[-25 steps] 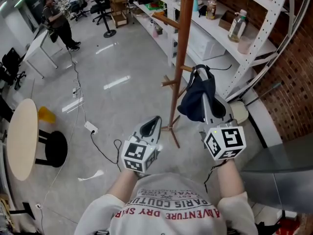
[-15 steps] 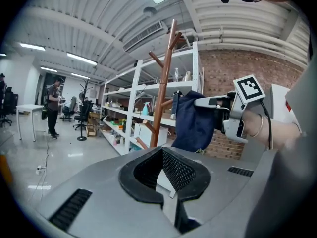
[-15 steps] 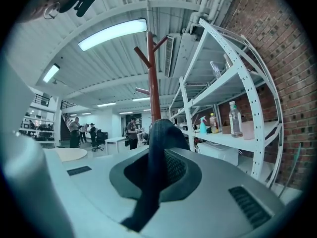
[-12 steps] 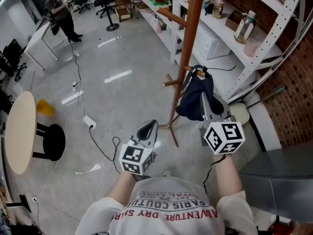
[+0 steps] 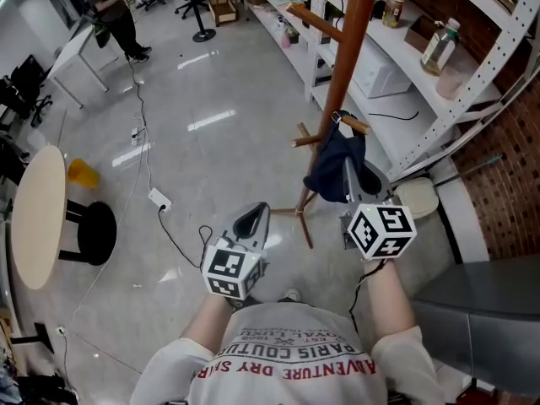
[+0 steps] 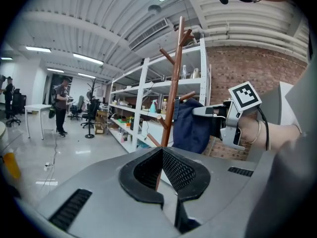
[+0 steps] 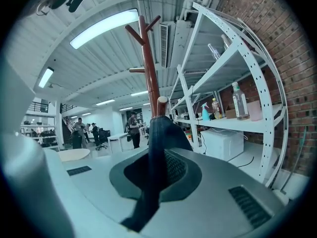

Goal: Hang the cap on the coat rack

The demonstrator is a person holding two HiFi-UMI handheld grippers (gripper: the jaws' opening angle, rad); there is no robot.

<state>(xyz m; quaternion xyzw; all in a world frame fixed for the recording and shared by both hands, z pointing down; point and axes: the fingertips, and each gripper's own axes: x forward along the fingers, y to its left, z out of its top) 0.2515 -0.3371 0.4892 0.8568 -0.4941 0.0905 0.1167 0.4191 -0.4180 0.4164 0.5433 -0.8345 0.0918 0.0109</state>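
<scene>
The wooden coat rack (image 5: 344, 74) stands on the floor ahead of me. A dark navy cap (image 5: 335, 169) hangs at one of its lower pegs (image 5: 358, 126); its strap lies over that peg, whose pale tip pokes out. My right gripper (image 5: 353, 174) is shut on the cap's cloth. In the right gripper view the cap (image 7: 166, 133) runs down between the jaws, just under the peg's tip (image 7: 162, 100). My left gripper (image 5: 253, 221) is held lower and to the left, shut and empty (image 6: 170, 198). The left gripper view shows the rack (image 6: 171, 98) and the cap (image 6: 190, 127).
White metal shelves (image 5: 485, 70) with bottles (image 5: 442, 45) stand right behind the rack, against a brick wall (image 5: 515, 167). A round table (image 5: 38, 226) and a black stool (image 5: 91, 233) are at the left. Cables (image 5: 156, 197) lie on the floor. A person (image 5: 114, 15) stands far back.
My right gripper has carried the cap a little further along the peg, so the peg's pale tip now shows beyond the strap. The left gripper has barely moved.
</scene>
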